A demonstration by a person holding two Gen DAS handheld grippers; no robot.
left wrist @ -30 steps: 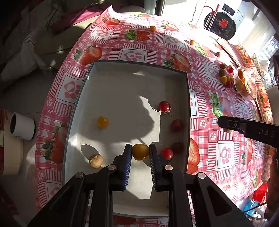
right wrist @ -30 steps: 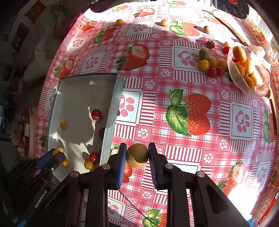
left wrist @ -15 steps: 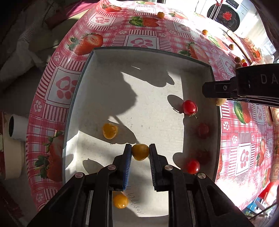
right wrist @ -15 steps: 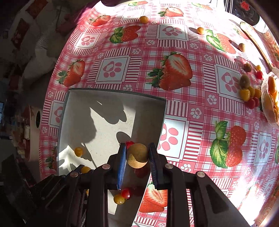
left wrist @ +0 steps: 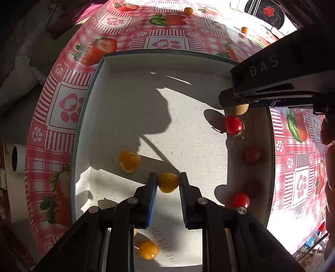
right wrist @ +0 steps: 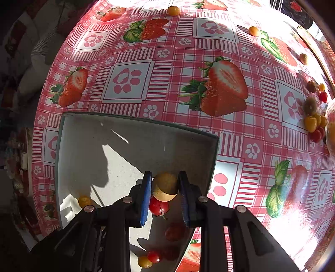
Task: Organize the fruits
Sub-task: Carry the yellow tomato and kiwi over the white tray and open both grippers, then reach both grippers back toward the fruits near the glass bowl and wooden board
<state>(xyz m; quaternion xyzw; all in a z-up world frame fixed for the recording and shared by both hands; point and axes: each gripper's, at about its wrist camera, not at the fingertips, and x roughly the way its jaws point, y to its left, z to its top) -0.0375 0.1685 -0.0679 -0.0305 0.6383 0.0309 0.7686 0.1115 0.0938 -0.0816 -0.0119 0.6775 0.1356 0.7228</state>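
My left gripper (left wrist: pixel 168 182) is shut on a yellow cherry tomato (left wrist: pixel 167 181) and holds it over the white tray (left wrist: pixel 108 87). My right gripper (right wrist: pixel 165 185) is shut on a brown longan (right wrist: pixel 165 186) above the tray's (right wrist: pixel 134 125) right side; it reaches in at the right of the left wrist view (left wrist: pixel 261 83). In the tray lie yellow tomatoes (left wrist: pixel 129 161) (left wrist: pixel 148 250) and red tomatoes (left wrist: pixel 234 125) (left wrist: pixel 240 200). A red tomato (right wrist: pixel 158 206) lies just below the longan.
The table wears a red checked strawberry cloth (right wrist: pixel 222 87). Loose fruits lie on it at the far right (right wrist: pixel 312 117) and at the back (right wrist: pixel 173 10) (right wrist: pixel 254 31). A white cup (left wrist: pixel 17 160) stands off the table at the left.
Both grippers have moved forward over the tray with their fruits held. The right gripper came from over the cloth to above the tray's right side.
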